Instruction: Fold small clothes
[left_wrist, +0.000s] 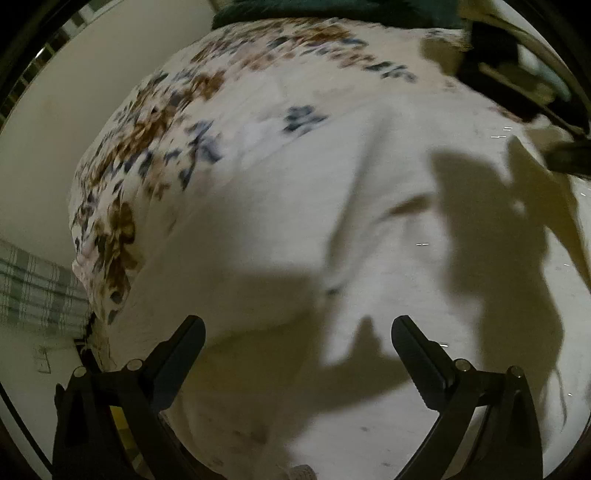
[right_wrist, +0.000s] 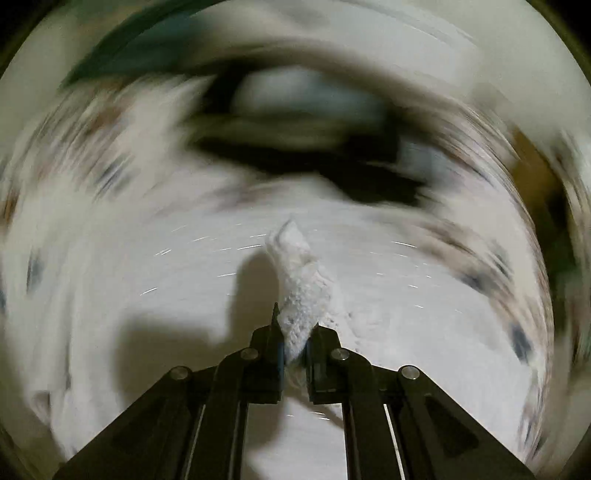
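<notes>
My right gripper is shut on a small white knitted garment, which sticks up and forward from between the fingers above a white bed sheet. The right wrist view is heavily blurred by motion. My left gripper is open and empty, its black fingers spread wide over the white sheet. The garment does not show in the left wrist view.
The sheet has a brown and blue flower print along its far and left edges. A dark green cloth lies at the far edge. A dark object sits at the far right. A checked cloth lies low at the left.
</notes>
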